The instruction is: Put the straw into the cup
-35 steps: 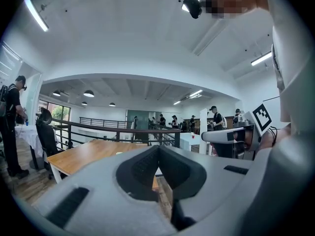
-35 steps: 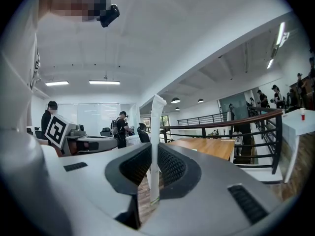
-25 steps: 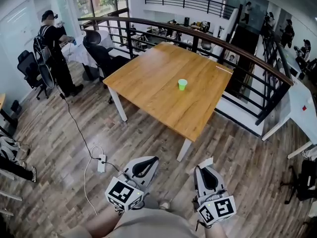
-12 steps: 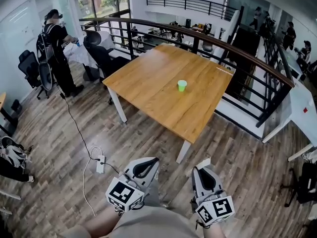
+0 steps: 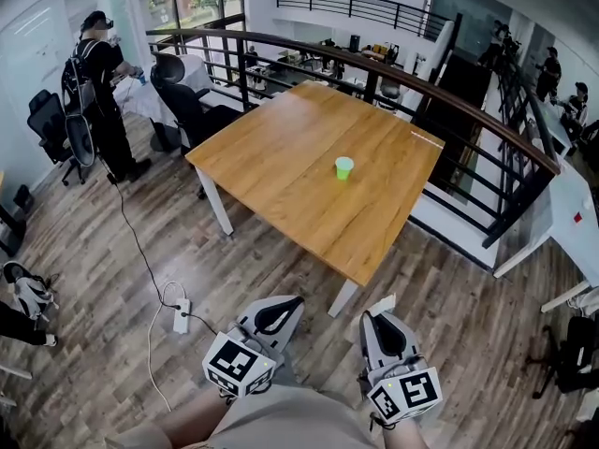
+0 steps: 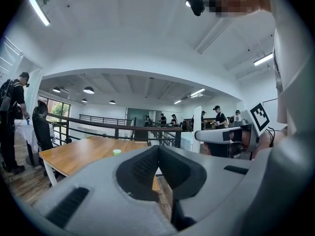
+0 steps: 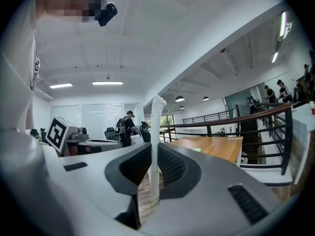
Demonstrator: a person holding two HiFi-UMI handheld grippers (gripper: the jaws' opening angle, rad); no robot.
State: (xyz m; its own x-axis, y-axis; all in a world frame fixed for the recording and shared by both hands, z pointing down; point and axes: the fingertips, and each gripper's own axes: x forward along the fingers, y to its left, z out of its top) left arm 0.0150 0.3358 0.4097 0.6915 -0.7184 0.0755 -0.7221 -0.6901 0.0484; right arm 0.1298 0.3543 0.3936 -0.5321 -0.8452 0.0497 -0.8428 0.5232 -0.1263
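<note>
Squeezing the straw (image 7: pixel 157 122) between its jaws is the right gripper (image 7: pixel 153 149); the left gripper (image 6: pixel 158 149) has jaws together. The cup (image 5: pixel 344 167) stands at twelve o'clock.

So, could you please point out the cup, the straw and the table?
cup (image 5: pixel 344 167): head view, on its green side.
straw (image 7: pixel 156 127): right gripper view, on its white upper part.
table (image 5: pixel 281 157): head view, on its bare wooden top.

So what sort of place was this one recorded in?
Most likely an open-plan office or lab, perhaps on a mezzanine. A large wooden table stands beside a curved black railing with desks beyond it. There are black office chairs at the left, and people stand at workstations.
</note>
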